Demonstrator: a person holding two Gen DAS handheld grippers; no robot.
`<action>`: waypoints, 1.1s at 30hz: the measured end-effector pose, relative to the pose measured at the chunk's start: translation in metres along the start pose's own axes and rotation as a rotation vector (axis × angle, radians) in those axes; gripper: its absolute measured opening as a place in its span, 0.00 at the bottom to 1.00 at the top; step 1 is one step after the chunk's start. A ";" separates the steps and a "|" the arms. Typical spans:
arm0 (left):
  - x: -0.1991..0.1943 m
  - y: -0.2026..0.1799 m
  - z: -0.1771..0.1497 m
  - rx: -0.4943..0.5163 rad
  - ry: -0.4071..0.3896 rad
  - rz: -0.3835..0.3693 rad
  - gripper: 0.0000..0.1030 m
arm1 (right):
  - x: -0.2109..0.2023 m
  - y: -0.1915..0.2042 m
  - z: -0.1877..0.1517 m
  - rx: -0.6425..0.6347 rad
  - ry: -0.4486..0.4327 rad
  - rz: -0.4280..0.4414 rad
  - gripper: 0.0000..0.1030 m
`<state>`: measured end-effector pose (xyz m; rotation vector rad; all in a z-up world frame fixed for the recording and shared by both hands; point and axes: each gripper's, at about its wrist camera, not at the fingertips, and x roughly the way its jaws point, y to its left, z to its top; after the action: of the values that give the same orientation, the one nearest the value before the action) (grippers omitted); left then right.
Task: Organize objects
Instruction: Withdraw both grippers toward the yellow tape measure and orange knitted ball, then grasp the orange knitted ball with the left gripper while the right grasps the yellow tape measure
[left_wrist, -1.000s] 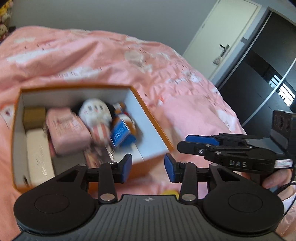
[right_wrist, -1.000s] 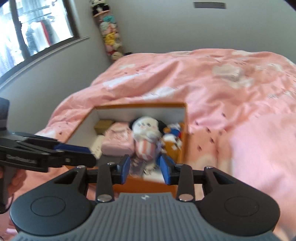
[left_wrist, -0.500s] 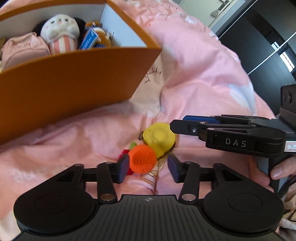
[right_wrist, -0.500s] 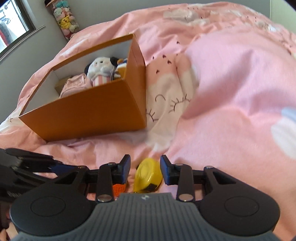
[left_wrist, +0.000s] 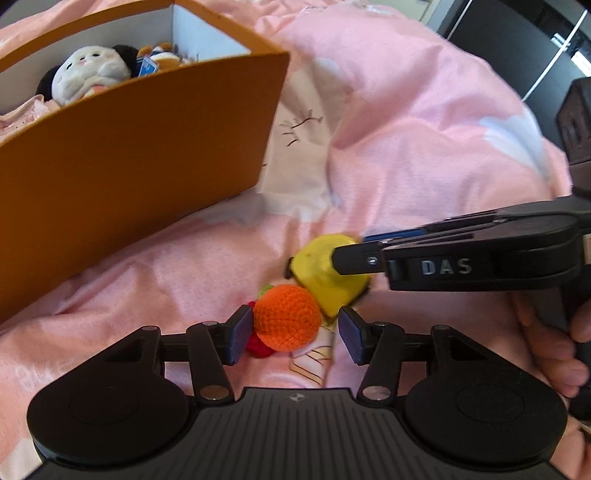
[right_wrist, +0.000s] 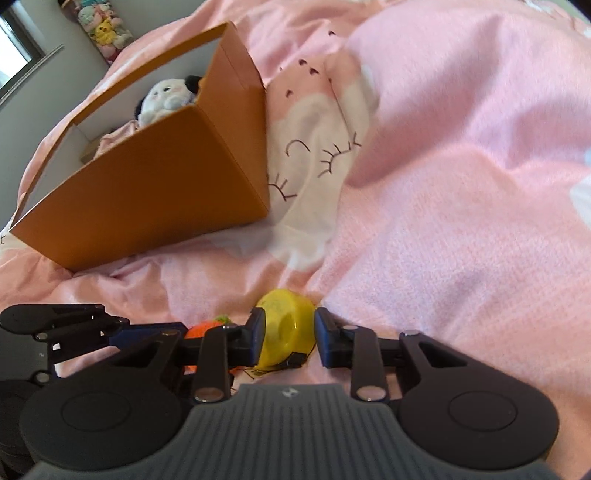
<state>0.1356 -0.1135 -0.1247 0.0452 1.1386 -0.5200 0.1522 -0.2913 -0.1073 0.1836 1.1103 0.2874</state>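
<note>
Grippers low over the pink duvet (right_wrist: 461, 229), both spread. Left gripper (left_wrist: 295, 334) brackets the orange crocheted ball (left_wrist: 286, 321); right gripper (right_wrist: 289, 338) straddles the yellow tape measure (right_wrist: 284, 325), possibly touching one pad. Only the left view shows the right hand (left_wrist: 554, 350). Orange box (right_wrist: 159, 184) sits beyond.
</note>
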 end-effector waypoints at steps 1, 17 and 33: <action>0.002 0.001 0.000 -0.003 -0.002 0.007 0.60 | 0.001 0.000 0.000 0.005 0.006 -0.004 0.30; -0.022 0.039 -0.011 -0.189 -0.062 -0.063 0.44 | 0.035 0.005 0.006 -0.024 0.150 0.002 0.49; -0.032 0.059 -0.023 -0.298 -0.092 -0.117 0.33 | 0.004 0.000 0.003 0.039 0.068 0.091 0.22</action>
<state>0.1305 -0.0432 -0.1197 -0.3019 1.1226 -0.4466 0.1565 -0.2902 -0.1097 0.2613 1.1779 0.3551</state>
